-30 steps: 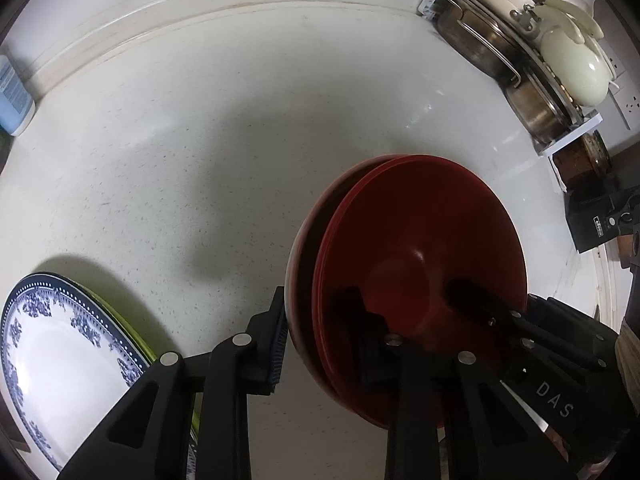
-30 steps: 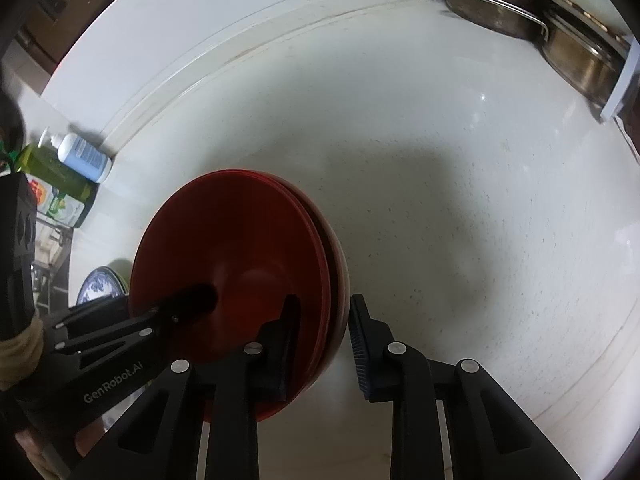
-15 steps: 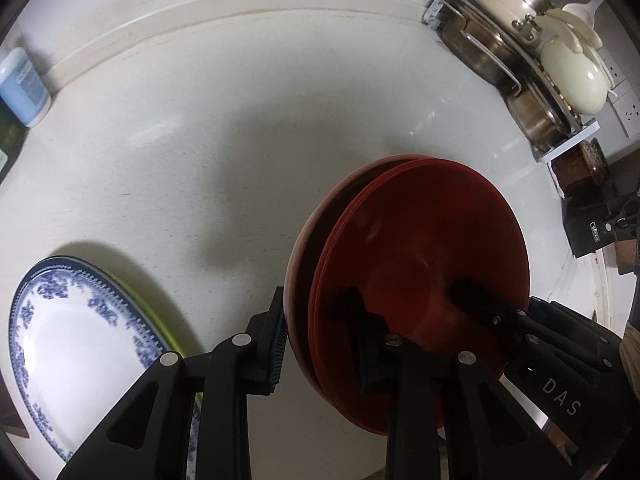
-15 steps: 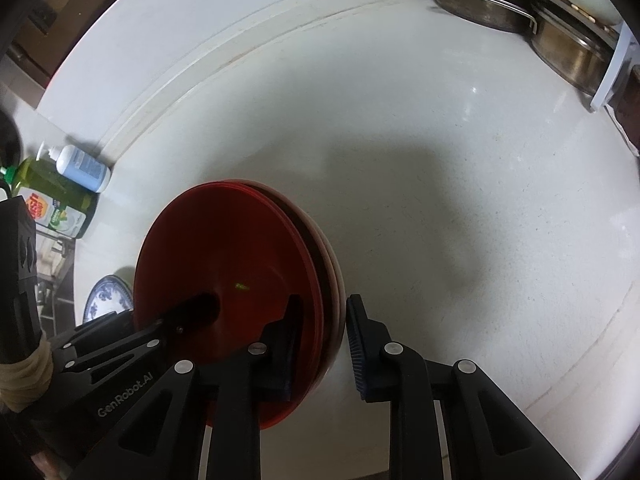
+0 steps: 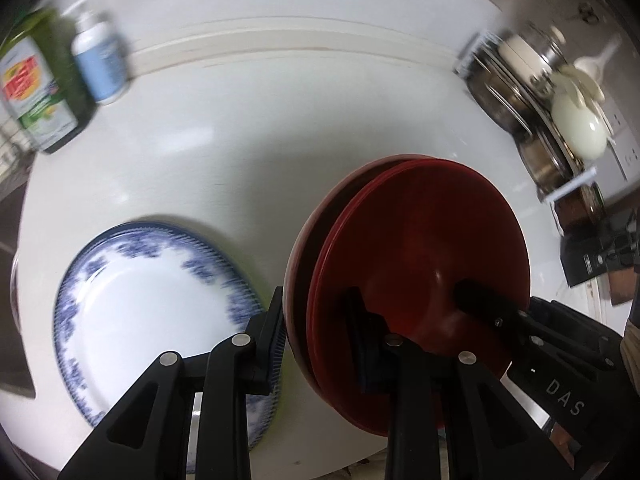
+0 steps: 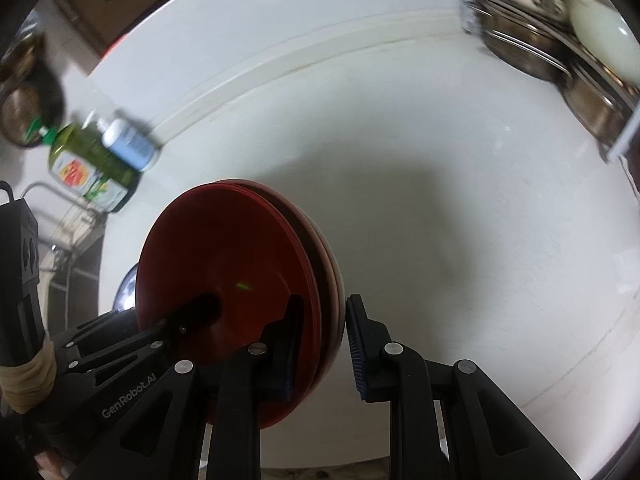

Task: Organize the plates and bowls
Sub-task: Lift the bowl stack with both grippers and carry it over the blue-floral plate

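White counter (image 5: 280, 128), faintly speckled. Blue-patterned plate (image 5: 148, 312) lies at 8 o'clock in the left wrist view. Green bottle (image 5: 40, 92) and pale blue bottle (image 5: 100, 64) stand touching at 10. Pot rack (image 5: 536, 120) at 2.

A home kitchen: a pale stone bench (image 5: 248, 128), steel pots on a rack (image 5: 532, 120) far right of the fingers, dish soap bottle (image 5: 36, 84) far left
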